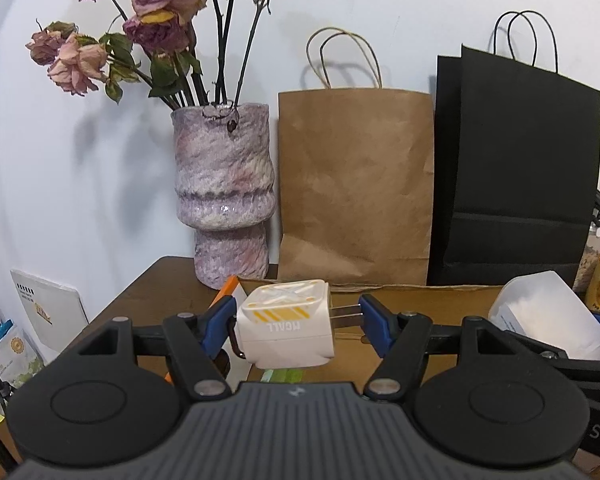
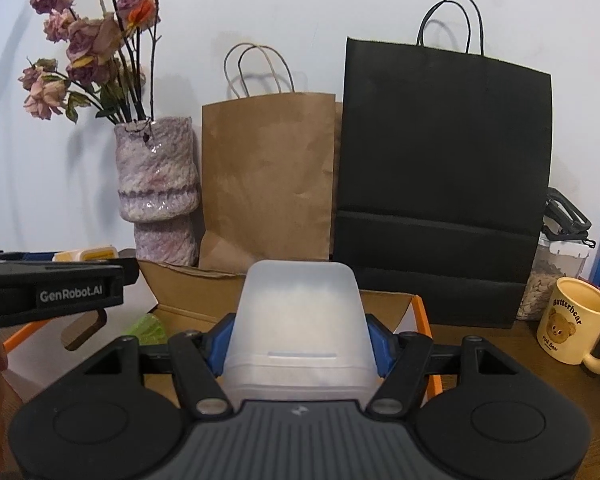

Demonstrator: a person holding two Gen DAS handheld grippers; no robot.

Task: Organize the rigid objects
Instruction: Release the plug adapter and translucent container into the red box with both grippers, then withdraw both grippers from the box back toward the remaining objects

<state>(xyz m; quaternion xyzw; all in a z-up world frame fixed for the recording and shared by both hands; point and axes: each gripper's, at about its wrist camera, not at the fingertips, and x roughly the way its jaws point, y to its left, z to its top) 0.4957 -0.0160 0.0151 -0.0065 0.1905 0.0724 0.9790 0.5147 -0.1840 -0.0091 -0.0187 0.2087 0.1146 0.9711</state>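
Observation:
In the left wrist view my left gripper (image 1: 298,322) is shut on a white charger plug (image 1: 284,326) with yellow stripes. Its metal prongs press against the right blue pad (image 1: 374,318). The plug hangs just above an open cardboard box (image 1: 428,300). In the right wrist view my right gripper (image 2: 300,346) is shut on a translucent white plastic container (image 2: 300,320), held over the same cardboard box (image 2: 188,296). That container (image 1: 548,320) also shows at the right of the left wrist view. The left gripper (image 2: 112,270) with the plug (image 2: 86,255) shows at the left.
Behind the box stand a mottled pink vase (image 1: 224,192) of dried roses, a brown paper bag (image 1: 356,184) and a black paper bag (image 1: 516,168) against the wall. A yellow bear mug (image 2: 572,328) and a seed jar (image 2: 544,280) sit at the right. Something green (image 2: 150,328) lies inside the box.

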